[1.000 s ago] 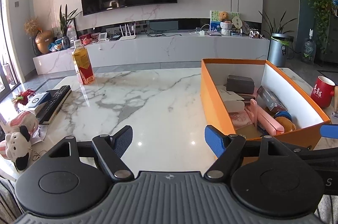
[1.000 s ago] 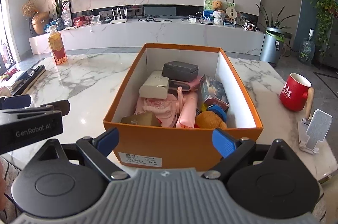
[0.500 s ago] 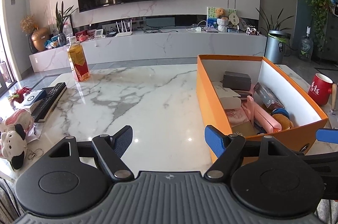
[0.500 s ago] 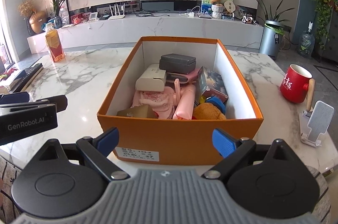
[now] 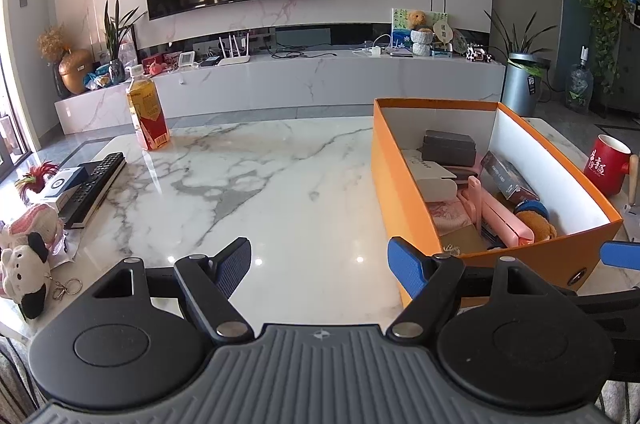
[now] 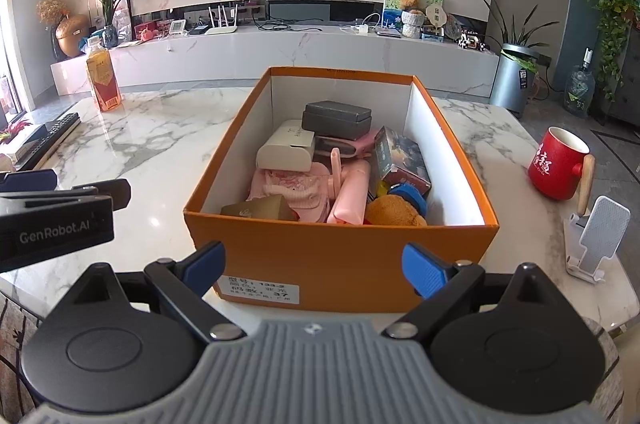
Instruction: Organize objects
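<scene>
- Orange box (image 6: 340, 260): open-topped, standing on the right half of the marble table (image 5: 256, 184); a white label is stuck to its near wall.
- Box contents, far end: a dark grey case (image 6: 337, 119) lying across the top of the pile, with a cream box (image 6: 286, 146) just left of it and touching it.
- Box contents, middle: a pink phone holder (image 6: 348, 194) running near to far, beside a pink cloth item (image 6: 286, 186) on its left and a printed card box (image 6: 402, 158) tilted against the right wall.
- Box contents, near end: a brown plush toy (image 6: 394, 210) with a blue cap (image 6: 408, 194) just behind it, and a gold-brown box (image 6: 260, 210) in the near left corner.
- Left gripper (image 5: 320, 264): fingers spread wide, nothing between them; it hovers over bare marble just left of the orange box.
- Right gripper (image 6: 314, 266): fingers also wide apart and empty, framing the near wall of the box without touching it.
- Far left of the table: 1 bottle of amber drink (image 5: 147, 114), upright.
- Left edge: 1 black remote control (image 5: 94, 190) lying flat, and a cow plush toy (image 5: 24, 268) nearer.
- Right of the box: 1 red mug (image 6: 556, 162), well apart from it, and a white phone stand (image 6: 596, 238) nearer.
</scene>
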Demonstrator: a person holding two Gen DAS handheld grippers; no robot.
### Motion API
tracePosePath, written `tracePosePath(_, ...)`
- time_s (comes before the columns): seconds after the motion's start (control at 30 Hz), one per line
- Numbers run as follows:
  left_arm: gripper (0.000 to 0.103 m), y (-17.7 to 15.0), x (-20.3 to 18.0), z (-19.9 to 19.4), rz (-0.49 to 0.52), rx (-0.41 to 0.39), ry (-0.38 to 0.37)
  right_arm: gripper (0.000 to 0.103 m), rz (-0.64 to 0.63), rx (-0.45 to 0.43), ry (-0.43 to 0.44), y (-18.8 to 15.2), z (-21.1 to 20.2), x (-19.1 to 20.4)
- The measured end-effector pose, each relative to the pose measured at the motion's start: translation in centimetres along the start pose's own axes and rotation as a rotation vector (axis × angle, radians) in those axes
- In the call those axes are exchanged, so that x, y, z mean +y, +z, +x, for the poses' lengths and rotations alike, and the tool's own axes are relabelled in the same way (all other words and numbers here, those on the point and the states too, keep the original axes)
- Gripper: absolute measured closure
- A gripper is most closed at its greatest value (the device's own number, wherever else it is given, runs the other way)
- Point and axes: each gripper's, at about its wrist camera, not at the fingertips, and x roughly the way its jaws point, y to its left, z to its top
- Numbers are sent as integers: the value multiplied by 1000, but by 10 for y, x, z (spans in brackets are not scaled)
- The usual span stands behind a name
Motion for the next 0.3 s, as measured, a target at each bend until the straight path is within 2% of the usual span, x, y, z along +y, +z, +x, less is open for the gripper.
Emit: tracePosePath(0.3,14,-1,-3,-3,28,-25,-10,8,9,15,11,-2,2,0)
